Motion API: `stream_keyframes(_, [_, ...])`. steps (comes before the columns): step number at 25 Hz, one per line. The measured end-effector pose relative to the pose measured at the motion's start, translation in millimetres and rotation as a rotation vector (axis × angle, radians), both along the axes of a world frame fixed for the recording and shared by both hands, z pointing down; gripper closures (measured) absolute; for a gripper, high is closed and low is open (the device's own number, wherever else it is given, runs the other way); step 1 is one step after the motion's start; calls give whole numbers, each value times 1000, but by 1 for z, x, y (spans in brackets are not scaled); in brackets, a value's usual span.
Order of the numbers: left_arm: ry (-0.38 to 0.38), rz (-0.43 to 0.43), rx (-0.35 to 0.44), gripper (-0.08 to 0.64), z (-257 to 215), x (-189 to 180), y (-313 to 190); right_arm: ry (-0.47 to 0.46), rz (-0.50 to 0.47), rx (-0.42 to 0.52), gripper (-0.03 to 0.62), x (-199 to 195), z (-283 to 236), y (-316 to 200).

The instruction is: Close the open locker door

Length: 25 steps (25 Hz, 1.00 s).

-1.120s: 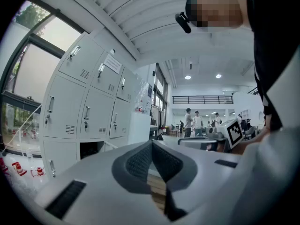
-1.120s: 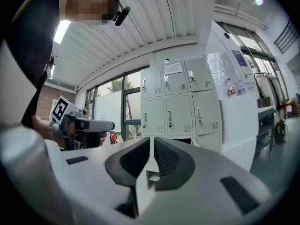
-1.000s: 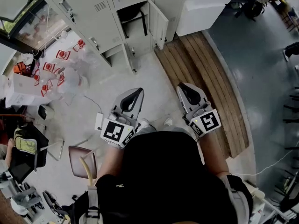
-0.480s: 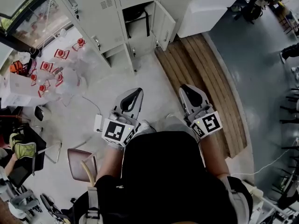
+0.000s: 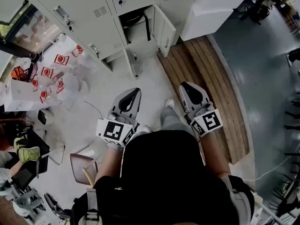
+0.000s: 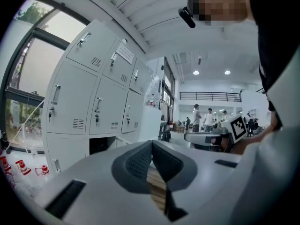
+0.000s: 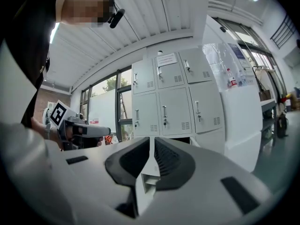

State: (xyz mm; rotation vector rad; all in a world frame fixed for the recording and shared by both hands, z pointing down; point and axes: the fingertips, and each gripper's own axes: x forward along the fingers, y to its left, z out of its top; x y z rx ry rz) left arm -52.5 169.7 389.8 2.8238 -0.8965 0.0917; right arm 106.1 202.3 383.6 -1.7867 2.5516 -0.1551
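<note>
1. Locker door (image 5: 165, 29): swung out and open, in the bottom row of the grey locker bank (image 5: 79, 13). Its open compartment (image 5: 133, 34) sits just left of the door, with a dark strap (image 5: 146, 25) hanging inside.
2. Left gripper (image 5: 132, 93): below and to the left of the door in the head view, well apart from it and not touching. Jaws pressed together with nothing between them; it points toward the lockers.
3. Right gripper (image 5: 186, 86): below the door and slightly right, well apart from it. Jaws closed together and empty; it also points toward the lockers.
4. Wooden plank platform (image 5: 211, 83): starts just below the door and runs down to the right.
5. White cabinet (image 5: 211, 8): just right of the door.
6. Red-labelled bottles (image 5: 56, 71) in clear wrap: on the floor, far left of the door.
</note>
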Motion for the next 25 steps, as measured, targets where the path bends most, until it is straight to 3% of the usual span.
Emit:
stream_keyframes(15, [-83,-147,-5,537,1,108,-95,-67,-128,-27,543,120,13,-124])
stream_keyframes(25, [-130,-241,-51,537,12,126,-119,-72,-173,-123,543,160,64,-174])
